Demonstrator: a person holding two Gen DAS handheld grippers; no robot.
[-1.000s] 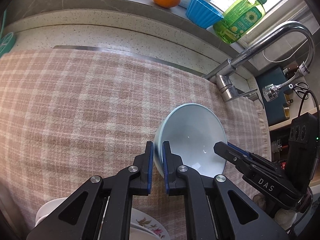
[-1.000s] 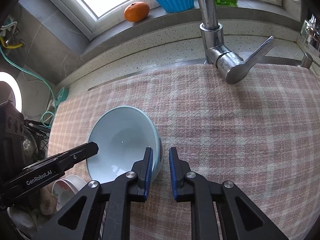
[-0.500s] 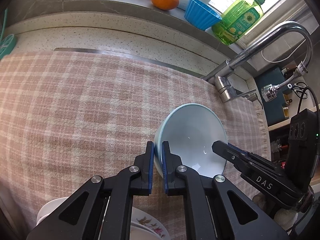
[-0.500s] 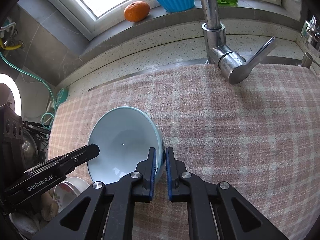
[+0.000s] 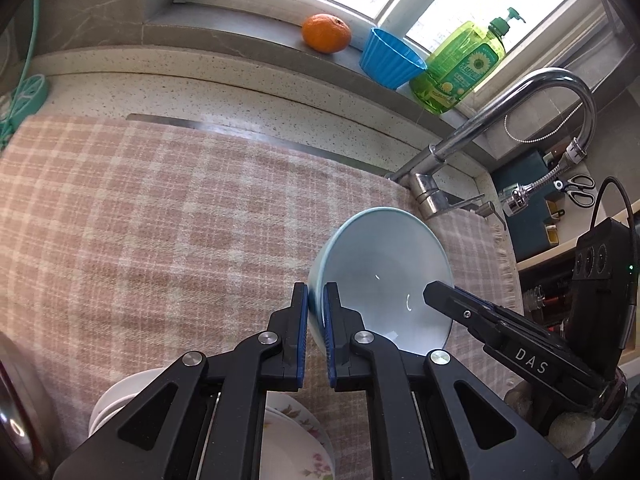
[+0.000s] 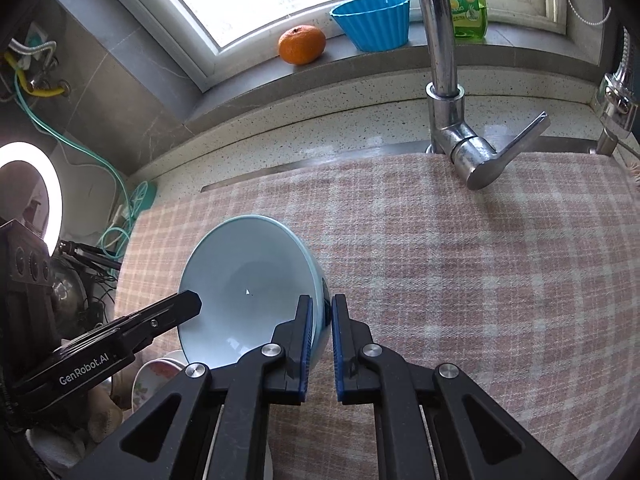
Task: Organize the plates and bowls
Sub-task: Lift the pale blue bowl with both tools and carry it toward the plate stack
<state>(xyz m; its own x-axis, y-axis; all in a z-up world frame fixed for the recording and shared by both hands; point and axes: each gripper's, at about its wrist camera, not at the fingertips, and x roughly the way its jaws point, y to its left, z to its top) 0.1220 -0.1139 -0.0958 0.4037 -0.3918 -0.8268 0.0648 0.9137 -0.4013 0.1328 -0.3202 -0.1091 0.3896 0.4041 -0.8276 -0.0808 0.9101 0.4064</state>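
Observation:
A pale blue bowl (image 5: 384,276) is held tilted above the pink checked cloth (image 5: 160,216). My left gripper (image 5: 315,312) is shut on its left rim. My right gripper (image 6: 320,316) is shut on the opposite rim, and the bowl (image 6: 248,284) shows in the right wrist view. Each gripper appears in the other's view. Below the left gripper lie white flowered plates and a white dish (image 5: 288,440); they also show in the right wrist view (image 6: 156,372).
A chrome faucet (image 6: 448,92) stands at the back of the cloth-covered sink. On the window sill are an orange (image 5: 326,33), a blue ribbed cup (image 5: 390,59) and a green soap bottle (image 5: 464,68). A ring light (image 6: 28,196) and cables are at the left.
My right gripper closed onto the bowl's rim. Both grippers then lifted the bowl a little, tilting it more upright.

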